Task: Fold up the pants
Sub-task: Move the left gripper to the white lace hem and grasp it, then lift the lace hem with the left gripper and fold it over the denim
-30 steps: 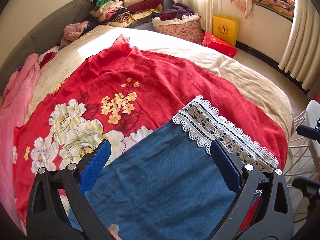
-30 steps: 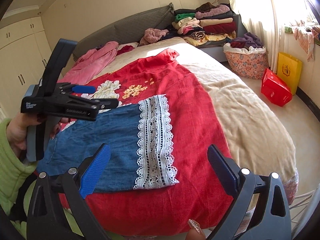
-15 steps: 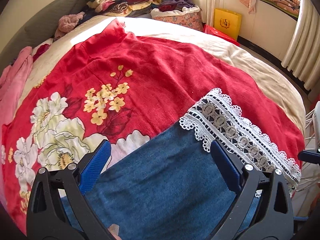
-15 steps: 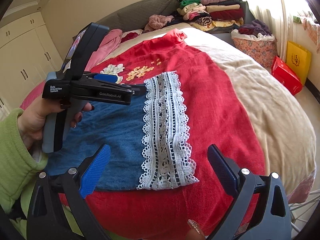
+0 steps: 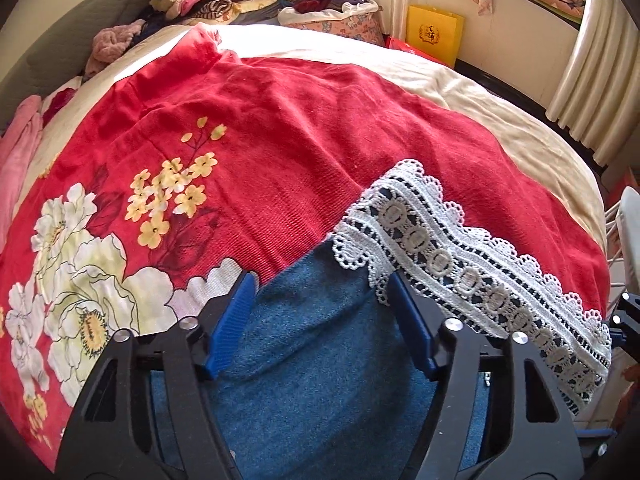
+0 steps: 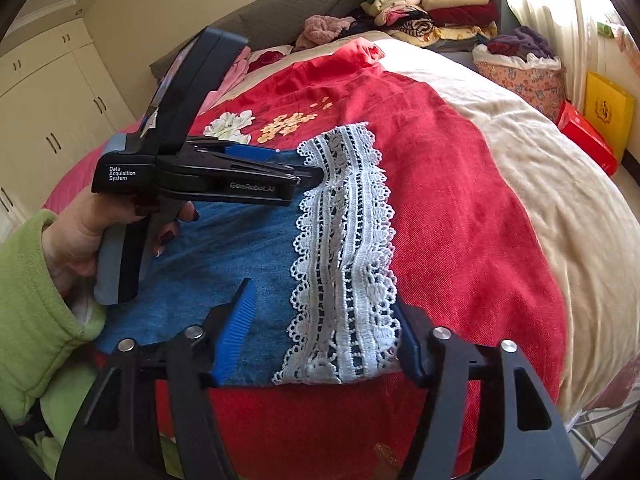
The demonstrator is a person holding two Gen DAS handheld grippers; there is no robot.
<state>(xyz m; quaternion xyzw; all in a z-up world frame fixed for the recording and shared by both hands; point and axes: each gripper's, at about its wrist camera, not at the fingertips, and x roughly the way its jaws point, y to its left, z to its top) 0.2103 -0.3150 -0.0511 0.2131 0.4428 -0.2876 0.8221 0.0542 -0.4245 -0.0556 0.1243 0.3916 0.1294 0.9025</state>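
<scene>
Blue denim pants [image 5: 320, 368] with a white lace hem [image 5: 452, 260] lie folded flat on a red floral bedspread [image 5: 280, 140]. My left gripper [image 5: 320, 292] is open over the far corner of the denim, just short of the lace. In the right wrist view the pants [image 6: 224, 264] and lace hem [image 6: 348, 248] lie ahead; my right gripper [image 6: 324, 300] is open, its fingers straddling the near end of the lace. The left gripper [image 6: 312, 174] shows there over the far edge, held by a hand in a green sleeve.
Stacked folded clothes [image 6: 432, 8] sit at the head of the bed. A floral laundry basket [image 6: 524, 76], a red box [image 6: 588, 136] and a yellow bag [image 6: 608, 108] stand on the floor to the right. A cream sheet [image 6: 560, 184] covers the bed's right side.
Both grippers have moved forward and down toward the lace end of the pants. Their jaws have narrowed but remain apart. The pants have not moved.
</scene>
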